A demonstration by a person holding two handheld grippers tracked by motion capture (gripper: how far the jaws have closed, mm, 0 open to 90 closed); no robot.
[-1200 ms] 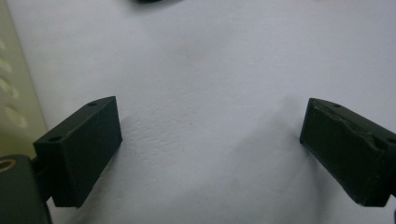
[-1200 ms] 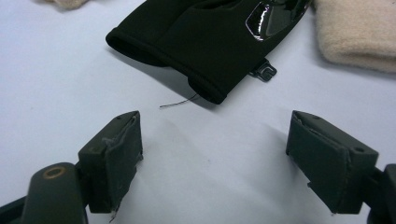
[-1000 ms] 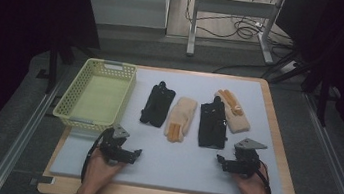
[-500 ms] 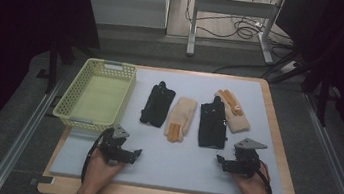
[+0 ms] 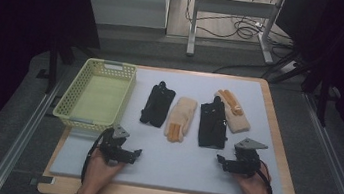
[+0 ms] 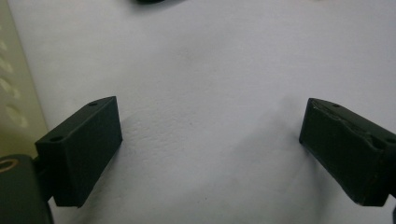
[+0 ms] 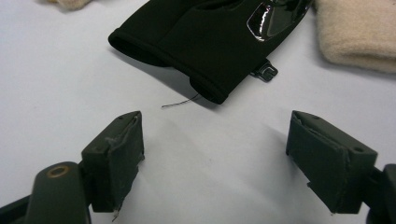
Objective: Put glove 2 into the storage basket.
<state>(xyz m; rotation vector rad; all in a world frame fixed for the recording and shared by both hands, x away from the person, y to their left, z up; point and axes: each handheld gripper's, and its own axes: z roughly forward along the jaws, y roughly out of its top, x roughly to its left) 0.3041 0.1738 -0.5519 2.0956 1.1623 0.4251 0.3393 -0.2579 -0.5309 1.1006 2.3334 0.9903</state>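
Both grippers rested low on the pale mat (image 5: 171,165), nearer the person than the row of four gloves, so the work looked to be at its very start: nothing was held. The left gripper (image 5: 133,153) sat just off the near corner of the yellow basket (image 5: 73,112), its jaws standing wide apart over bare mat. The right gripper (image 5: 220,161) was likewise spread, empty, and pointed at the cuff of the black glove (image 7: 201,42) just ahead of it. That glove lay on the mat well to the right of the basket, its far side touching a cream glove (image 5: 232,116). The next move likely called for easing the right gripper forward onto that cuff. The gripper views cut off the gloves' fingers, and the shiny patch on the black one was hard to identify
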